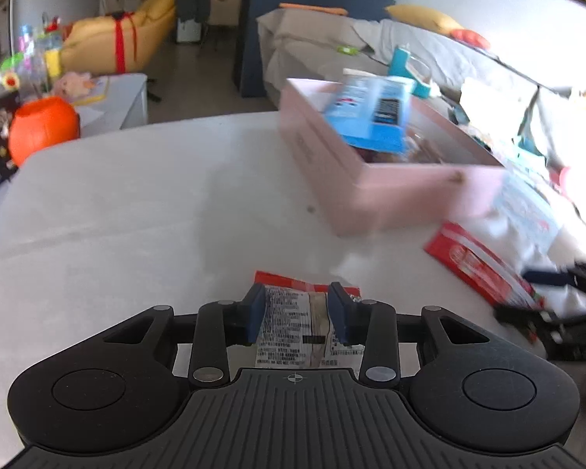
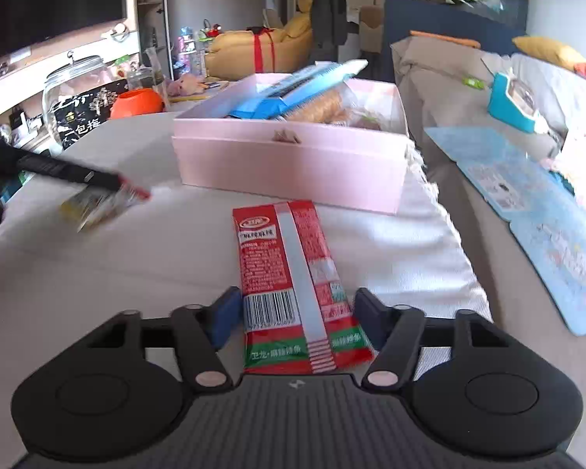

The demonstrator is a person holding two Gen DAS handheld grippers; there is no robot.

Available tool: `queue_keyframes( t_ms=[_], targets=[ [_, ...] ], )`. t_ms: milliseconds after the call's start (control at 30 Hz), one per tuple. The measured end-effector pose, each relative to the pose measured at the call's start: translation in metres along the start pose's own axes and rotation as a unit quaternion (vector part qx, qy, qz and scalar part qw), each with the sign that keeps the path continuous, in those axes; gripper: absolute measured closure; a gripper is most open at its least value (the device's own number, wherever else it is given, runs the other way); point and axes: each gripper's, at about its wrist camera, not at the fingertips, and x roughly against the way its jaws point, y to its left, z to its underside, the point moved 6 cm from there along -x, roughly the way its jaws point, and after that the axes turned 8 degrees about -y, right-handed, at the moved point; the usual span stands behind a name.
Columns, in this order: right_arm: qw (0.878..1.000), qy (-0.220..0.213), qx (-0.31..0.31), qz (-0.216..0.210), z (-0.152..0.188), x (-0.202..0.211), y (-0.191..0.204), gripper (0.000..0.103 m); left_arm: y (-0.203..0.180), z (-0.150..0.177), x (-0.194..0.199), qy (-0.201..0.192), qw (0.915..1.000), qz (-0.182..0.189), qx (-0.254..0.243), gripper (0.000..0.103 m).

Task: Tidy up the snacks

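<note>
Pink box [image 2: 289,164] at the table's far edge already holds a blue packet [image 2: 293,90] and biscuits. Our left gripper [image 1: 299,312] pinches a small packet [image 1: 308,328]; our right gripper [image 2: 297,312] stands open astride the red packet [image 2: 293,273], which lies on the table. Both still to box.

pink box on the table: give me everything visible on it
The pink box is a shallow, open-topped rectangle, seemingly matte card, with a small brown mark on its near wall. It sits flat at the far right of the white table, beside the sofa. A blue snack pack leans out over its rim, with more snacks inside. Neither tool touches it.
</note>
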Motion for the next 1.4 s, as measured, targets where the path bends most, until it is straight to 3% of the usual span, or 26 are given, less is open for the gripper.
queue_keyframes(
  t_ms=[33, 100, 167, 233, 367, 433, 667, 900, 1100, 1400],
  targets=[
    [1.0, -0.001, -0.004, -0.001, -0.002, -0.001, 0.0, 0.027, -0.006, 0.001, 0.006, -0.005, 0.9998, -0.017, -0.013, 0.062],
    [1.0, 0.003, -0.013, 0.001, 0.0, -0.003, -0.003, 0.026, -0.016, -0.001, 0.017, -0.021, 0.9983, -0.046, -0.029, 0.062],
    [1.0, 0.0, -0.024, -0.004, 0.001, -0.001, -0.007, 0.025, -0.027, -0.002, 0.021, -0.027, 0.9985, -0.039, -0.028, 0.062],
    [0.999, -0.002, -0.032, -0.006, 0.0, -0.002, -0.007, 0.024, -0.039, 0.0, 0.018, -0.012, 0.9988, -0.029, -0.039, 0.061],
    [0.999, -0.002, -0.035, -0.007, 0.0, -0.003, -0.008, 0.023, -0.057, 0.01, -0.002, 0.018, 0.9928, -0.057, -0.104, 0.059],
    [0.999, -0.002, -0.035, -0.007, 0.0, -0.003, -0.008, 0.023, -0.059, 0.009, -0.005, 0.022, 0.9936, -0.052, -0.098, 0.046],
    [0.999, -0.002, -0.038, -0.01, 0.0, -0.003, -0.007, 0.022, -0.071, 0.012, -0.011, 0.035, 0.9942, -0.032, -0.097, 0.027],
    [0.999, -0.002, -0.038, -0.011, 0.0, -0.004, -0.007, 0.021, -0.069, 0.01, -0.01, 0.03, 0.9949, -0.035, -0.09, 0.028],
    [0.999, -0.002, -0.038, -0.011, 0.0, -0.003, -0.007, 0.02, -0.053, 0.006, -0.01, 0.026, 0.9927, -0.074, -0.091, 0.029],
    [0.999, -0.002, -0.038, -0.011, 0.0, -0.004, -0.006, 0.019, -0.049, 0.007, -0.012, 0.033, 0.9956, -0.056, -0.068, 0.025]
  ],
)
